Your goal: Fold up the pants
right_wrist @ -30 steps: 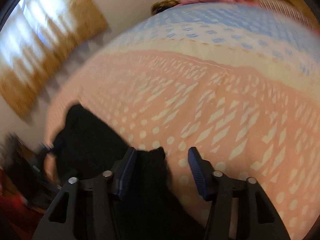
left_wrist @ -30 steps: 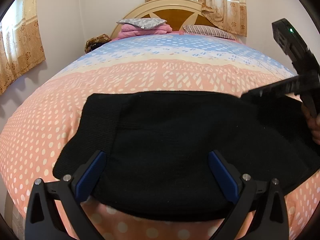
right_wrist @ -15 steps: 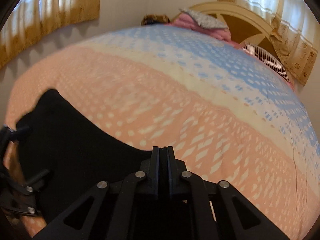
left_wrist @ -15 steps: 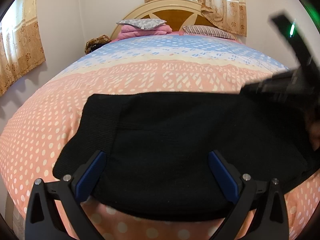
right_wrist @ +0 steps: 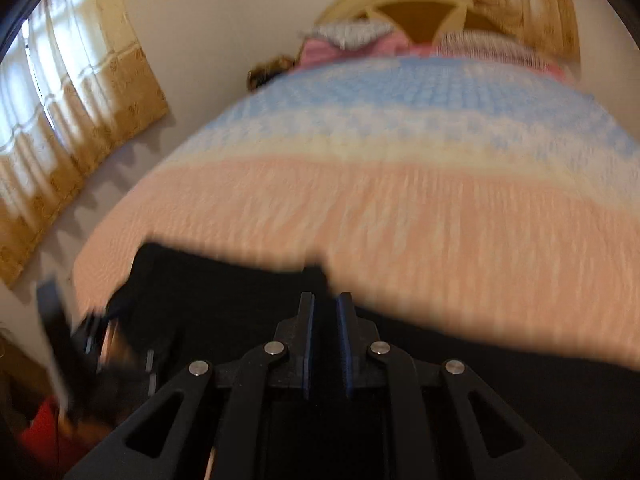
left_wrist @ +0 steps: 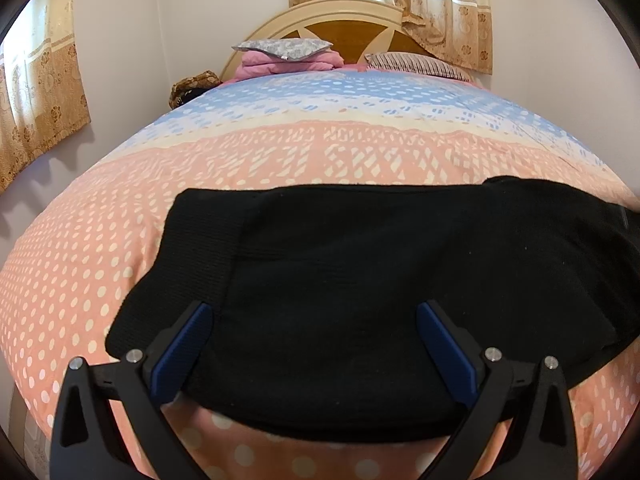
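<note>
On bedspread [left_wrist: 120,240]: black pants [left_wrist: 360,280] | left tool [left_wrist: 316,344] open | right tool [right_wrist: 325,336] nearly closed

Left gripper [left_wrist: 314,344] gapes wide, fingers well apart. Right gripper [right_wrist: 325,320] has its fingers nearly together, a narrow gap between; the view is blurred.

Both wrist cameras sit low and close over the bed's near edge, facing the headboard [left_wrist: 344,20] at upper centre, sharing the black pants [left_wrist: 380,280] and dotted bedspread [left_wrist: 320,144], though the right view is motion-blurred and seemingly tilted.
</note>
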Demonstrator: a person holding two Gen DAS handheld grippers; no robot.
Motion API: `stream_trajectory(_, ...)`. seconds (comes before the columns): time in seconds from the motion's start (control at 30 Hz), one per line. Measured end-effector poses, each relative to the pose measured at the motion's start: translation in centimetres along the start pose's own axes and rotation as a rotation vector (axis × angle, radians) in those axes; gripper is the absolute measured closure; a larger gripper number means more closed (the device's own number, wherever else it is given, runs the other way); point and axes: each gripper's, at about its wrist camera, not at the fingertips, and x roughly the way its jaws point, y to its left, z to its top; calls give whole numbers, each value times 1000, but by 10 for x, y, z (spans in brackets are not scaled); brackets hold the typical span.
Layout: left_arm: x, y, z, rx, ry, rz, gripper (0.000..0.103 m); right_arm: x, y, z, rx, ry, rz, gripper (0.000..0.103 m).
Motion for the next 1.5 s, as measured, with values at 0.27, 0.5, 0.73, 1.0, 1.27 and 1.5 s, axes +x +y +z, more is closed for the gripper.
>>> stream_trajectory(0.27, -15, -4, 21, 1, 6, 10, 0, -48, -14, -100, 113, 74, 164, 91)
stream_trajectory(0.5, -47, -60, 54, 64, -137, -103, 0, -192, -164, -109, 493, -328, -108, 64)
stream_trajectory(0.73, -23, -138, 37, 171, -43, -227, 0, -235, -293, -166, 691, -252, -441, 40)
stream_trajectory(1.0, -14, -127, 16, 50, 123, -271, 0, -254, -293, -200, 699, -122, -512, 43)
stream_trajectory(1.27, -42, -112, 26, 6, 20, -213, 0, -313, -352, -217, 838, -413, -442, 43)
stream_trajectory(1.5, -37, -107, 29, 9, 23, -179, 0, -268, -379, -211, 808, -255, -458, 42)
